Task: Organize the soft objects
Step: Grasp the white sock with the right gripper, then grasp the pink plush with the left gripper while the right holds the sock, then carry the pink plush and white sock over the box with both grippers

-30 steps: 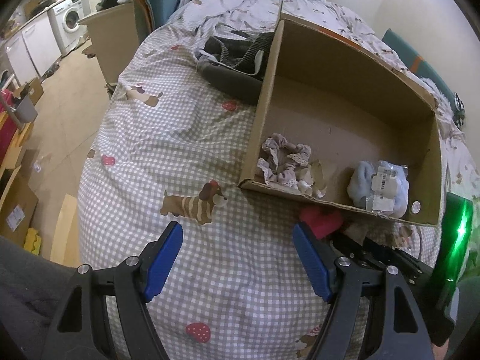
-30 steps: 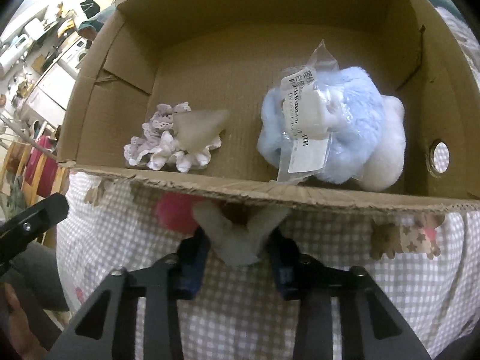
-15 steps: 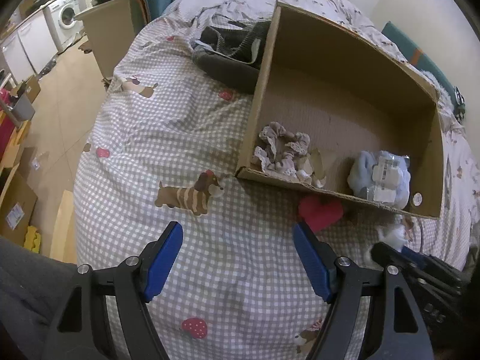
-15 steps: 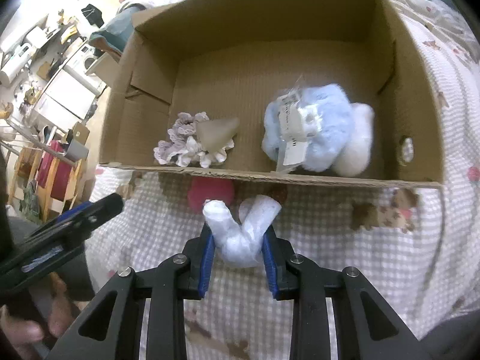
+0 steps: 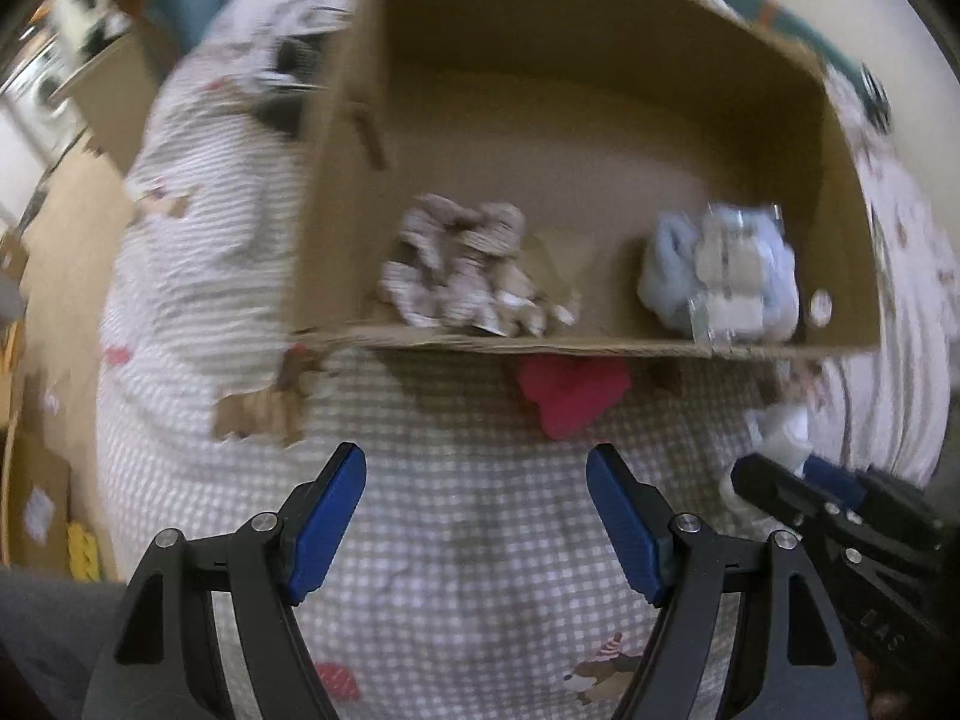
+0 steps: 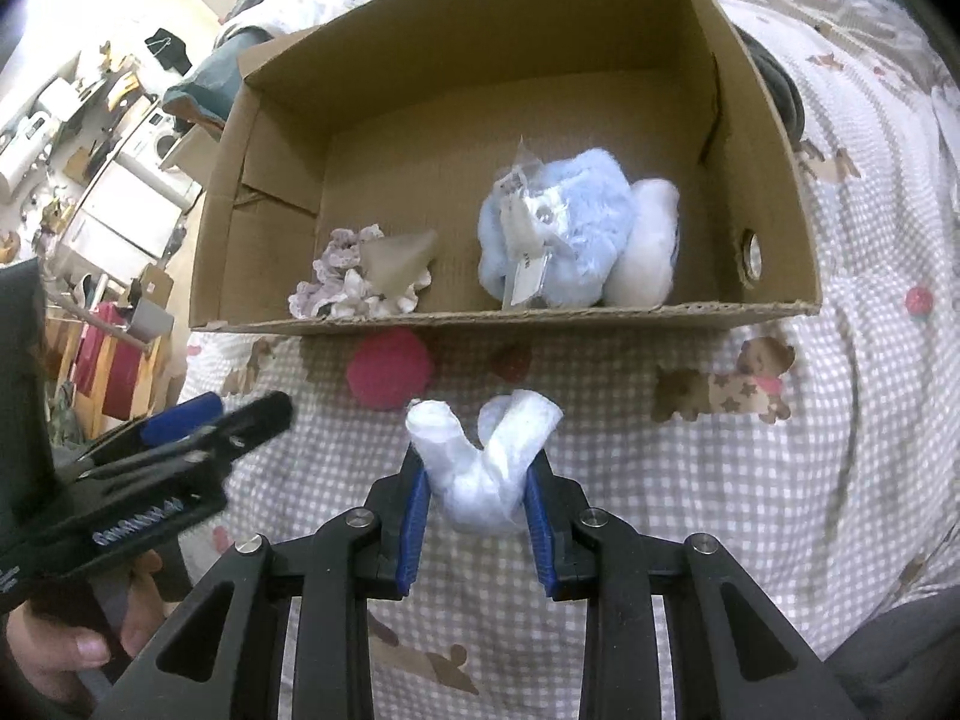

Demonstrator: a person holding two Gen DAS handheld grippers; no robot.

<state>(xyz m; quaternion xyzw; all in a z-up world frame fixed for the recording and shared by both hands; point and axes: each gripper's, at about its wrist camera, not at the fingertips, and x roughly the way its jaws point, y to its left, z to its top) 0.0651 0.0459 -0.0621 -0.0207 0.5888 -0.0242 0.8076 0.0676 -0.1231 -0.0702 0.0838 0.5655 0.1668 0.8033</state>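
Note:
My right gripper [image 6: 477, 489] is shut on a white fluffy scrunchie [image 6: 480, 456], held above the checked bedspread in front of a cardboard box [image 6: 774, 180]. In the box lie a lilac frilly scrunchie [image 6: 354, 282] and a packaged light-blue fluffy scrunchie [image 6: 564, 234] with a white one [image 6: 645, 252] beside it. A red fluffy object [image 6: 390, 375] lies on the bed against the box's near wall. My left gripper [image 5: 477, 516] is open and empty, low over the bedspread, facing the red object [image 5: 570, 393] and the box [image 5: 840, 192].
The bed has a checked cover with dog prints [image 6: 720, 387]. Dark clothes [image 5: 282, 90] lie left of the box. Washing machines and clutter [image 6: 138, 180] stand on the floor to the left. My right gripper shows at the right of the left wrist view [image 5: 798, 468].
My right gripper has lifted the white scrunchie and drawn back from the box. My left gripper has swung right and closer, so it now faces the box and the red object.

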